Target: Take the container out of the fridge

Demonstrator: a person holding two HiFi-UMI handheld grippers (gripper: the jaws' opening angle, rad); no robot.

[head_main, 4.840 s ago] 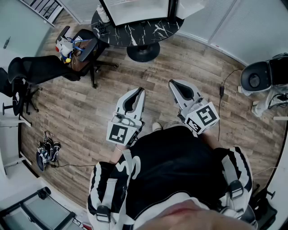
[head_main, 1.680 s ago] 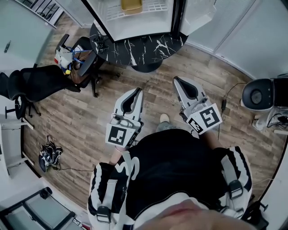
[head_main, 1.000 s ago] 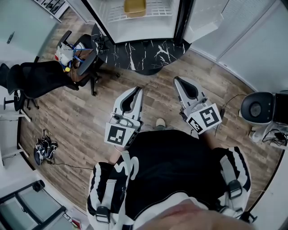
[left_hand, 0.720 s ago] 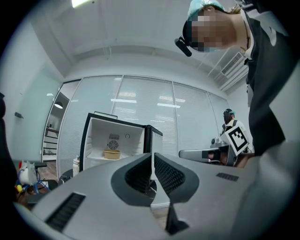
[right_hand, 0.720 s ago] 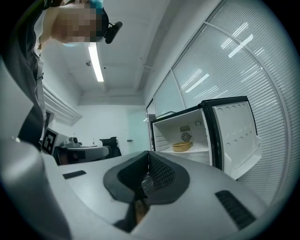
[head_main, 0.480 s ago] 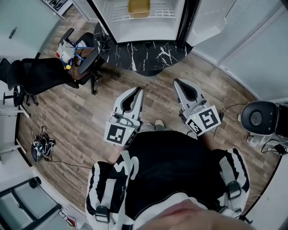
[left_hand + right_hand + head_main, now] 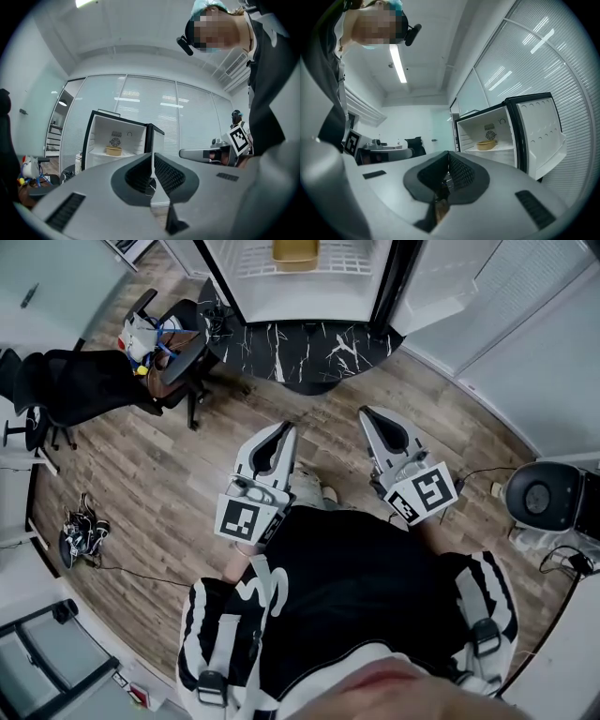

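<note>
Count: 1 open white fridge. In it: 1 shallow yellow container. Under it: 1 black marbled round table. Left of it: 2 black office chairs. In front of it: 2 grey grippers, left gripper and right gripper.

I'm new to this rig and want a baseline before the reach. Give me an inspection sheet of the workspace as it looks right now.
Surface: wood-plank floor; black marbled table under the fridge.
Job's things: fridge open; yellow container on its wire shelf.
Clutter: bags on an office chair; dark bundle on the floor.
Grippers: left gripper and right gripper shut, empty, short of the fridge.
Cables: thin cable at left; another at right.
Surroundings: slatted glass walls; round black appliance.
</note>
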